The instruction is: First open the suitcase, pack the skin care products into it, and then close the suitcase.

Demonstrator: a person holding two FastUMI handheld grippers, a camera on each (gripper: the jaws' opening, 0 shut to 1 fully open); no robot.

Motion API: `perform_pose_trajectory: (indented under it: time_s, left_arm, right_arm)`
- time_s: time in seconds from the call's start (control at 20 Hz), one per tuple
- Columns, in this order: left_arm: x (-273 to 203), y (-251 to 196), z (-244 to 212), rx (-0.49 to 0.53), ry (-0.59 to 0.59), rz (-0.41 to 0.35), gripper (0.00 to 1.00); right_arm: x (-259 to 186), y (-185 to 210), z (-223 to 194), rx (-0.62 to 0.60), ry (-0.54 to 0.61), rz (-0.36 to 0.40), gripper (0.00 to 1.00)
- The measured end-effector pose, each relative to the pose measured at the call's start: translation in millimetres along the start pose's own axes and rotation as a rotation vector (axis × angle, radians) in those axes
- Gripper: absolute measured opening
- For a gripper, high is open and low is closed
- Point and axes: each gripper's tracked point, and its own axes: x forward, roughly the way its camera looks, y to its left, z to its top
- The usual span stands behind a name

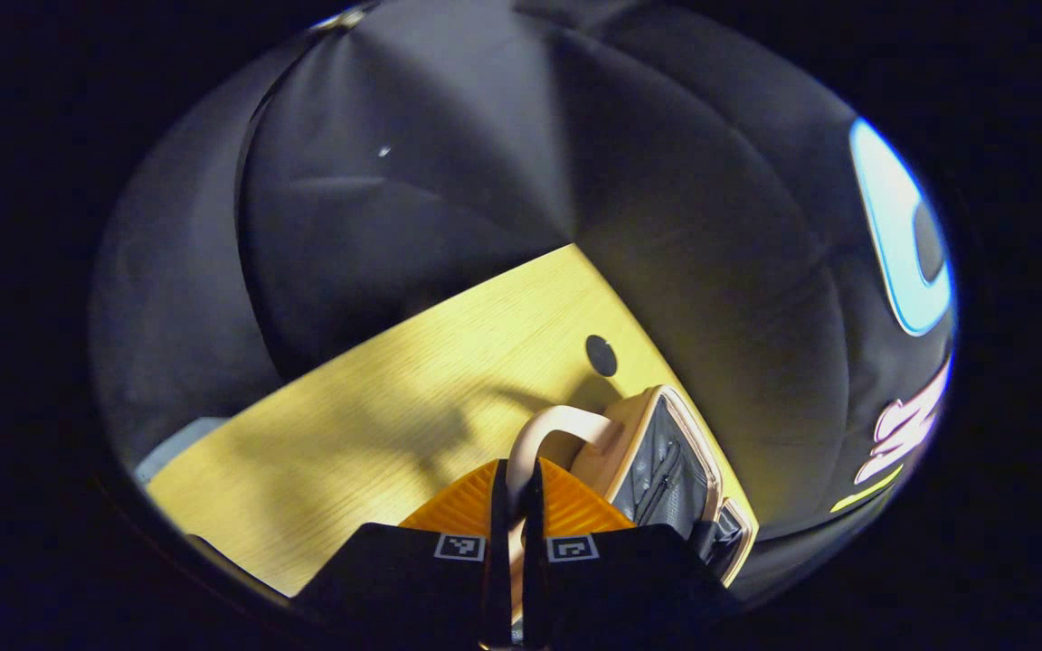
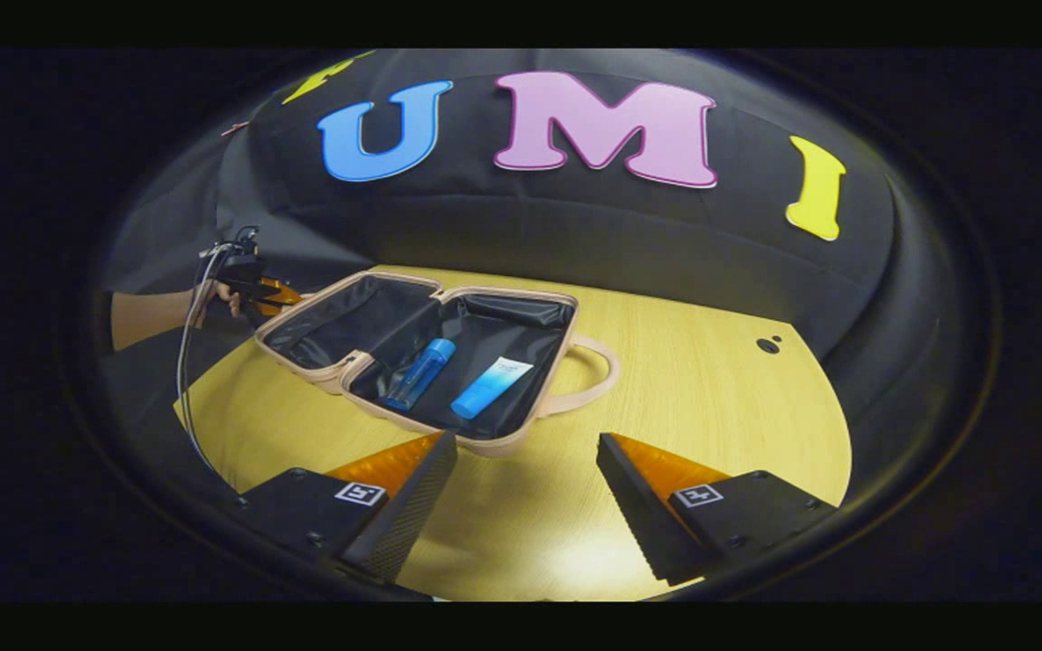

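A beige suitcase (image 2: 367, 362) with dark lining lies open on the yellow wooden table (image 2: 711, 407). A blue bottle (image 2: 421, 372) and a blue tube with a white end (image 2: 491, 387) lie side by side in its nearer half. My right gripper (image 2: 528, 445) hovers open just in front of the case, nothing between its fingers. In the right gripper view, a hand holds my left gripper (image 2: 254, 291) at the far half's outer edge. In the left gripper view, my left gripper (image 1: 516, 479) is shut on that half's beige handle (image 1: 557, 423), with the lined lid (image 1: 666, 466) to its right.
A second handle (image 2: 595, 371) juts from the case's near half toward the table's middle. A dark round grommet (image 2: 767, 344) sits near the far right table edge, seen also as a grommet (image 1: 601, 354). Cables (image 2: 191, 362) hang from the left gripper.
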Motion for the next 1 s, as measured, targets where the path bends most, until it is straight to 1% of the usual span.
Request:
perform_pose_trajectory:
  time_s: [0.05, 0.1, 0.25, 0.35, 0.45, 0.5, 0.6, 0.75, 0.85, 0.95, 1.0]
  left_arm:
    - [-15.6, -19.0, 8.8, 0.046, -0.024, -0.018, 0.07]
    - [-34.5, -41.0, 18.8, 0.088, -0.054, -0.041, 0.07]
    - [-94.3, -124.6, 33.8, 0.185, -0.094, -0.144, 0.06]
    - [-124.7, -179.3, 23.6, 0.259, -0.096, -0.195, 0.06]
    - [-143.7, -228.0, 2.0, 0.342, -0.095, -0.223, 0.06]
    - [-149.9, -255.1, -8.7, 0.368, -0.097, -0.239, 0.06]
    - [-157.1, -304.6, -43.5, 0.395, -0.079, -0.291, 0.06]
    - [-162.9, -373.6, -115.9, 0.407, -0.006, -0.381, 0.06]
    - [-150.5, -399.5, -167.7, 0.426, 0.043, -0.405, 0.06]
    - [-132.9, -411.9, -213.7, 0.451, 0.099, -0.419, 0.06]
    - [-121.0, -413.4, -237.9, 0.457, 0.138, -0.413, 0.06]
  right_arm:
    - [-3.3, -2.0, 5.8, 0.022, -0.015, 0.002, 0.99]
    - [-8.0, -6.0, 11.8, 0.035, -0.029, 0.004, 0.99]
    - [-14.8, -23.0, 22.5, 0.025, -0.059, 0.004, 0.99]
    - [-19.1, -36.0, 25.8, 0.04, -0.063, 0.011, 0.99]
    - [-24.4, -51.2, 27.7, 0.064, -0.066, 0.015, 0.99]
    - [-26.2, -60.3, 28.7, 0.073, -0.071, 0.015, 0.98]
    - [-30.2, -79.7, 28.6, 0.094, -0.075, 0.018, 0.99]
    - [-36.9, -109.7, 33.8, 0.164, -0.102, 0.021, 0.98]
    - [-41.3, -128.6, 36.6, 0.193, -0.12, 0.019, 0.98]
    - [-46.0, -143.7, 31.1, 0.202, -0.114, 0.022, 0.98]
    - [-48.6, -149.9, 27.5, 0.207, -0.107, 0.019, 0.98]
